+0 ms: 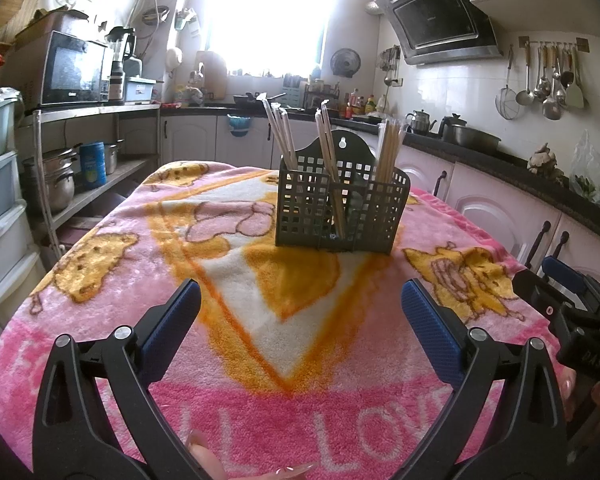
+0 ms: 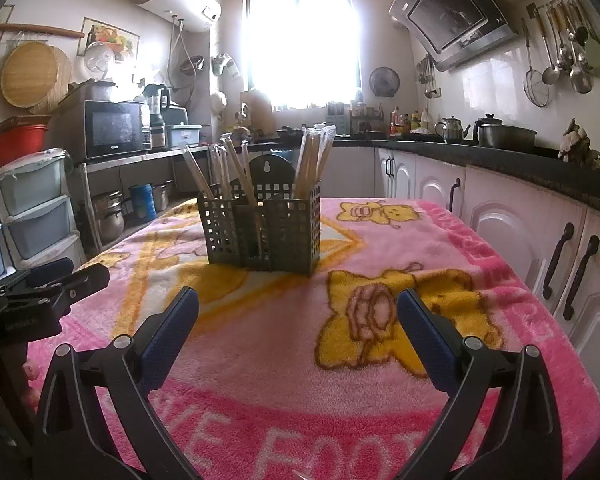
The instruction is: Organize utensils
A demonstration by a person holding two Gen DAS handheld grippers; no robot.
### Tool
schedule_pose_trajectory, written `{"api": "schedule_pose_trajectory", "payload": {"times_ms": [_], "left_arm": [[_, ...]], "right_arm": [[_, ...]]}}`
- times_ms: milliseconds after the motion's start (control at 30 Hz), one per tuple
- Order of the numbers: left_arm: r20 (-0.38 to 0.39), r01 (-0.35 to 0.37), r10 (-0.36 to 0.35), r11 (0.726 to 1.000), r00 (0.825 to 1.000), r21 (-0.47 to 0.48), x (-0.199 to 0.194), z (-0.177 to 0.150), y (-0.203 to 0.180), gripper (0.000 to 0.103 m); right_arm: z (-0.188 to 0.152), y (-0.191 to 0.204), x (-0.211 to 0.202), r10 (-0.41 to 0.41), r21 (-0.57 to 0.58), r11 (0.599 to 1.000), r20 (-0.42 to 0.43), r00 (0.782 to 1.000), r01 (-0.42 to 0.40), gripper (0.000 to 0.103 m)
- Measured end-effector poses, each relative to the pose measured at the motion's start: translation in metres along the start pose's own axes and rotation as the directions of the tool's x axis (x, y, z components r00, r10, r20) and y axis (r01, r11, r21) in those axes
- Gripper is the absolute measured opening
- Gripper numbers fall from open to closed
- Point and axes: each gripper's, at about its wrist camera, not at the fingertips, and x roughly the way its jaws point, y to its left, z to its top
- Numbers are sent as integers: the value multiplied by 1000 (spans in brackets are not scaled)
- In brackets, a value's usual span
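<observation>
A dark green perforated utensil holder (image 1: 342, 210) (image 2: 266, 232) stands upright on the pink blanket, past both grippers. Wrapped wooden chopsticks (image 1: 388, 148) (image 2: 314, 160) stick up from its compartments, some leaning left (image 1: 280, 132) (image 2: 224, 168). My left gripper (image 1: 300, 308) is open, low over the blanket, its blue-padded fingers wide apart with nothing between them. My right gripper (image 2: 298, 316) is also open and empty, short of the holder. The right gripper's body shows at the right edge of the left wrist view (image 1: 568, 304); the left gripper's body shows at the left edge of the right wrist view (image 2: 48, 288).
The table is covered by a pink and yellow cartoon blanket (image 1: 260, 340) (image 2: 380, 360). White cabinets and a dark counter (image 2: 520, 168) run along the right. A shelf with a microwave (image 1: 74, 70) and plastic drawers (image 2: 36, 208) stand on the left. Fingers (image 1: 204, 456) show at the bottom.
</observation>
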Motion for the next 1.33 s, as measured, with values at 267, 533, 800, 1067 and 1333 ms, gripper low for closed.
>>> {"api": "schedule_pose_trajectory", "payload": {"times_ms": [267, 533, 800, 1067, 1333], "left_arm": [[0, 1, -1, 1000, 1000, 1, 0, 0, 0, 92], [-5, 8, -8, 1000, 1000, -5, 1, 0, 1, 92], [-28, -22, 21, 1000, 999, -8, 6, -7, 3, 92], [-53, -39, 36, 997, 998, -60, 11, -1, 19, 92], [-202, -236, 213, 967, 956, -99, 48, 20, 103, 92]], "right_arm": [[1, -1, 1, 1, 0, 1000, 1, 1000, -1, 97], [0, 0, 1, 1, -1, 1000, -1, 1000, -1, 97], [1, 0, 1, 1, 0, 1000, -5, 1000, -1, 97], [-1, -4, 5, 0, 9, 1000, -18, 1000, 0, 97], [6, -34, 22, -63, 48, 997, -98, 993, 68, 97]]}}
